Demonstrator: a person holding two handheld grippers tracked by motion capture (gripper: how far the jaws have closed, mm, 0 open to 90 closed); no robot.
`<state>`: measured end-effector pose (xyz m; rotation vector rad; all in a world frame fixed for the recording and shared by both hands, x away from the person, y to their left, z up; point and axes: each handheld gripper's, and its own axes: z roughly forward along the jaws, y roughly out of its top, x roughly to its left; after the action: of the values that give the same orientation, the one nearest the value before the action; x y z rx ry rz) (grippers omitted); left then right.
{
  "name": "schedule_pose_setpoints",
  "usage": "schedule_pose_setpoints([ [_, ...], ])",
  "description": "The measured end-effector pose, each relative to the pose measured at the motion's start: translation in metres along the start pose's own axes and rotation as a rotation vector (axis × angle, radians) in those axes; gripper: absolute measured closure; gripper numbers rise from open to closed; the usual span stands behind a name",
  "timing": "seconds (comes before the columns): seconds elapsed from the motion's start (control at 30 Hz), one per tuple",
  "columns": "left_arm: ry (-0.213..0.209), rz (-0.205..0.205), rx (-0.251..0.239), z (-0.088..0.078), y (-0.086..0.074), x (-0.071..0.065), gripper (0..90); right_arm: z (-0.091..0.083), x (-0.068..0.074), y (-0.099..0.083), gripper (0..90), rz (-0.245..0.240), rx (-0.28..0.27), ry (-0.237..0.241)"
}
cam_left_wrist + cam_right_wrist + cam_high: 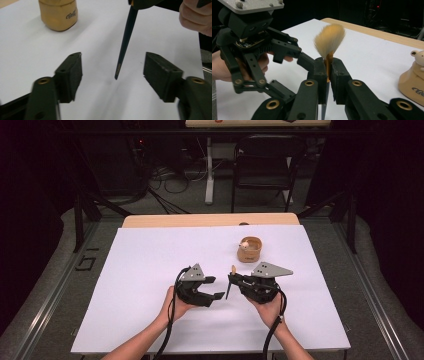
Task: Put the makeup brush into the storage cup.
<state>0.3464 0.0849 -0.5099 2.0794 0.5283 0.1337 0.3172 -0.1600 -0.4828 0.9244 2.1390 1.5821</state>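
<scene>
The right gripper [328, 75] has its jaws squeezed tight on a brush [329, 42], right where the fluffy tan hair meets the gold part. The hair points up and the thin black handle [125, 42] points down, close to the white table [150, 255]. The left gripper [212, 287] is just beside it, with its jaws wide open and nothing in them. A small tan holder [249, 249] with a little bear on it stands on the table behind the grippers.
</scene>
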Motion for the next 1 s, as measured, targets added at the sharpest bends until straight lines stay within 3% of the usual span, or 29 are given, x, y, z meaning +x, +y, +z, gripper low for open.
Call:
schedule_pose_setpoints([
  [0.27,0.056,-0.022,0.015,-0.018,-0.010,0.007,16.0,-0.003,-0.001,0.001,84.4,-0.015,0.006,-0.018],
  [0.57,0.126,-0.041,0.040,-0.039,-0.027,0.018,12.2,-0.008,-0.007,0.003,84.4,-0.024,0.023,-0.034],
  [0.8,0.157,-0.011,0.063,-0.052,-0.041,0.022,5.4,-0.012,-0.008,0.004,84.4,-0.045,0.028,-0.047],
  [1.0,0.195,-0.021,0.063,-0.063,-0.053,0.025,1.3,-0.014,-0.009,0.005,84.5,-0.051,0.037,-0.054],
])
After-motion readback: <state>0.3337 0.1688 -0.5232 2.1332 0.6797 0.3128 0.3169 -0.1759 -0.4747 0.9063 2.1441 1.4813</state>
